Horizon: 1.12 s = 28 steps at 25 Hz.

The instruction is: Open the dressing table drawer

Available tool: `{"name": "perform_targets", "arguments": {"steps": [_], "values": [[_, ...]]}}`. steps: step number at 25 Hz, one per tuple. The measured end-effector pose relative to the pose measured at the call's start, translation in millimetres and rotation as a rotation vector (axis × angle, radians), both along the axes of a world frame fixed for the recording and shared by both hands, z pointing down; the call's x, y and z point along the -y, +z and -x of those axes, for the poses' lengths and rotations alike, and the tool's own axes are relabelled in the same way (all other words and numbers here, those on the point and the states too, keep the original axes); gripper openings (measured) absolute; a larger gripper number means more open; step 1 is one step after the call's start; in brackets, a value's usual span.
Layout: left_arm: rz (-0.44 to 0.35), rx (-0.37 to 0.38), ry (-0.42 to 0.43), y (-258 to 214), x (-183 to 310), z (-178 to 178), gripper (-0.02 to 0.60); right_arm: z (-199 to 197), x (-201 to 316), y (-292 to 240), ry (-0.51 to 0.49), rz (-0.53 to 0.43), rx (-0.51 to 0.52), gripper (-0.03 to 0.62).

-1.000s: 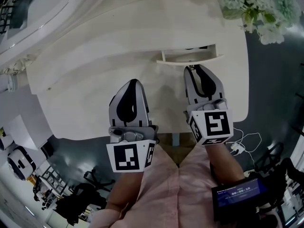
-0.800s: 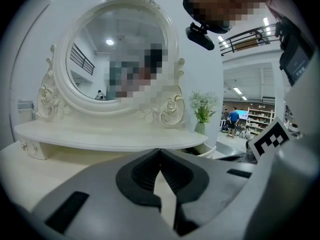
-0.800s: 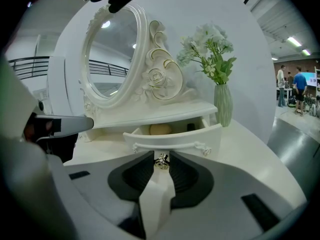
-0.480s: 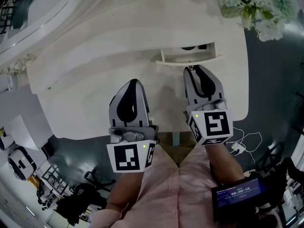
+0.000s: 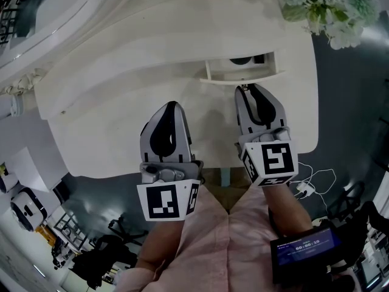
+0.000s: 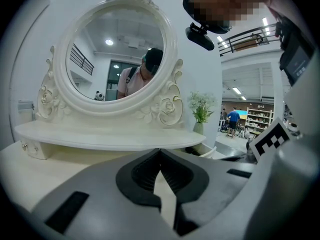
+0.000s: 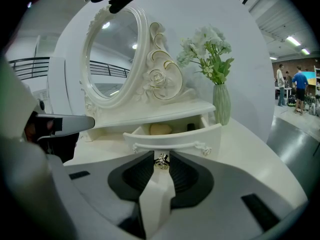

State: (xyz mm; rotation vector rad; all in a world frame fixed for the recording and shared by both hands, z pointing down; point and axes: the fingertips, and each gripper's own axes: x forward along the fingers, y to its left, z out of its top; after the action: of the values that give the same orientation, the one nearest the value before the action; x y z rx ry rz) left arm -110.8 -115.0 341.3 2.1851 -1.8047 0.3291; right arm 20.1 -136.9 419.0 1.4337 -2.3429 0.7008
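We clamp our right gripper (image 7: pixel 161 155) with its jaws on the small metal knob (image 7: pixel 161 161) of the drawer (image 7: pixel 175 136), which stands partly pulled out at the right of the dressing table (image 5: pixel 109 108), while our left gripper (image 6: pixel 160 150) hovers over the tabletop, jaws together and empty.

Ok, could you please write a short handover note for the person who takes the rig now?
Right hand-held gripper: closed on the drawer knob.
Left hand-held gripper: shut, empty, over the dressing table top.
Drawer: partly open, items visible inside.
Done: knob gripped, drawer partway out.
Left: probably pull further, then release.
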Motion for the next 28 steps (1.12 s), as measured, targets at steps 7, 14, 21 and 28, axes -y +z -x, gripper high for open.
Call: {"name": "perform_targets", "arguments": {"steps": [7,14,21,28], "values": [[-0.002,0.001,0.002,-1,-3,1,0.021,0,-3,0,0.002,-0.001,-0.001,0.106],[-0.006,0.002,0.007,-3,-6,0,0.021,-2,-6,-1,0.004,-0.003,-0.001,0.106],[-0.006,0.002,0.01,-3,-9,0,0.021,-1,-10,-1,0.004,-0.001,0.002,0.106],[-0.008,0.004,0.008,-3,-12,-1,0.021,-2,-13,-1,0.002,-0.002,0.003,0.105]]}}
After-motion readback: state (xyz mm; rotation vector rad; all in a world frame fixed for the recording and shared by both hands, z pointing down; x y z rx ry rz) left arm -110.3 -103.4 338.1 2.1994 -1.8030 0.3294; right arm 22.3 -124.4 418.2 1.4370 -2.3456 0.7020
